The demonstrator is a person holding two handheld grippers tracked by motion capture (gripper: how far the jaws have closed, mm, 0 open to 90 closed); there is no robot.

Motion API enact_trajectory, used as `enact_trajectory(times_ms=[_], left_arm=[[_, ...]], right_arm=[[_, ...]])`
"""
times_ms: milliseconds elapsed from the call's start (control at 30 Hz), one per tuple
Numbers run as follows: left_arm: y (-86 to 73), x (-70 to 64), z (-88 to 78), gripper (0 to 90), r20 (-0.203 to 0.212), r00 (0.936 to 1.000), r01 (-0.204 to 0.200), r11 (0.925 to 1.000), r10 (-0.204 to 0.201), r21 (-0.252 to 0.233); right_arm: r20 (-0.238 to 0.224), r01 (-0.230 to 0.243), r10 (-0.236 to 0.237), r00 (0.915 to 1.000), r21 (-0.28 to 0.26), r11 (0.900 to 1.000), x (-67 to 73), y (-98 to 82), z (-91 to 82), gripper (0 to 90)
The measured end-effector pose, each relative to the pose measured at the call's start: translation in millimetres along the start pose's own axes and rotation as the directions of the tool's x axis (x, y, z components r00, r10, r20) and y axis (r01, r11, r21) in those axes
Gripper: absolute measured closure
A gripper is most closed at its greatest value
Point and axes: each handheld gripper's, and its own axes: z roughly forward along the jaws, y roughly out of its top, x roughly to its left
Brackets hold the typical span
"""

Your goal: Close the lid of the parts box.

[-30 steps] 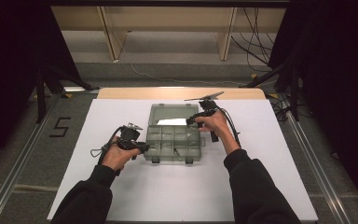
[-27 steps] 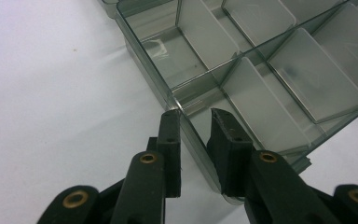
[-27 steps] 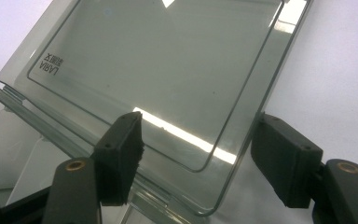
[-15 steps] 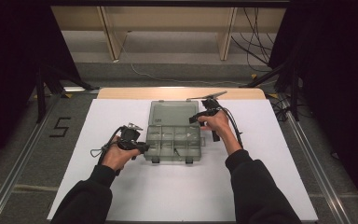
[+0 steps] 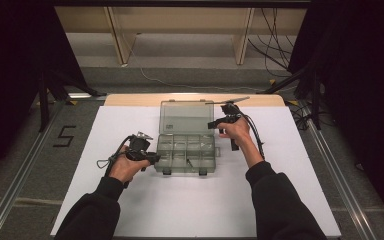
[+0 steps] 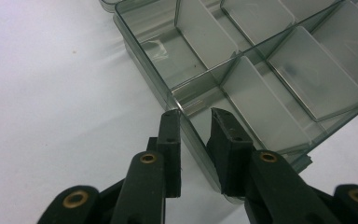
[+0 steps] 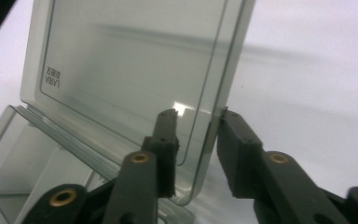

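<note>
Resting on the white worktop (image 5: 180,210), one clear plastic organiser box (image 5: 186,152) is found near its middle, with the one hinged lid (image 5: 186,118) swung up and leaning away towards the far edge. Two rows of compartments are seen in the tray; in the high view four are counted in the far row, while the near row cannot be counted with certainty. Two latch tabs are seen on the near wall of the box.

Two grippers are counted, one in each hand. The left gripper (image 5: 150,157) is held at the near left corner of the box. In the left gripper view its fingers (image 6: 170,140) straddle the tray wall (image 6: 186,135) at that corner, one outside and one inside, closed down to a narrow gap; whether the wall is actually pinched cannot be told.

The right gripper (image 5: 215,123) is held at the right edge of the raised lid. In the right gripper view its fingers (image 7: 235,149) have just been closing, with the lid's edge (image 7: 214,121) between them; the outer finger is seen against that edge, while a small gap is left at the inner one.

One embossed marking is noted on the lid (image 7: 53,77), seen mirrored through the plastic; it cannot be read with confidence. One dark figure "5" (image 5: 64,136) is marked on the floor to the left of the worktop.
</note>
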Motion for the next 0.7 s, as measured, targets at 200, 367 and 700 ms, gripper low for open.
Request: enact_trajectory(times_ms=[200,367,700], left_arm=[[0.0,0.2,0.0,73.4,0.001,1.0,0.001,1.0,-0.001,0.0],[-0.1,-0.9,0.6,73.4,-0.004,1.0,0.005,0.9999,-0.005,-0.009],[0.1,2.1,-1.0,73.0,0.015,0.9999,-0.001,0.9999,0.001,0.014]], right_arm=[[-0.027,-0.033,0.033,0.9991,-0.017,0.999,-1.9,-2.4,-7.7,80.6],[-0.027,-0.007,0.007,0.9996,-0.035,0.999,-2.1,-4.7,-12.6,82.8],[0.018,0.132,-0.131,0.9912,-0.092,0.987,4.7,-11.5,-20.1,83.1]])
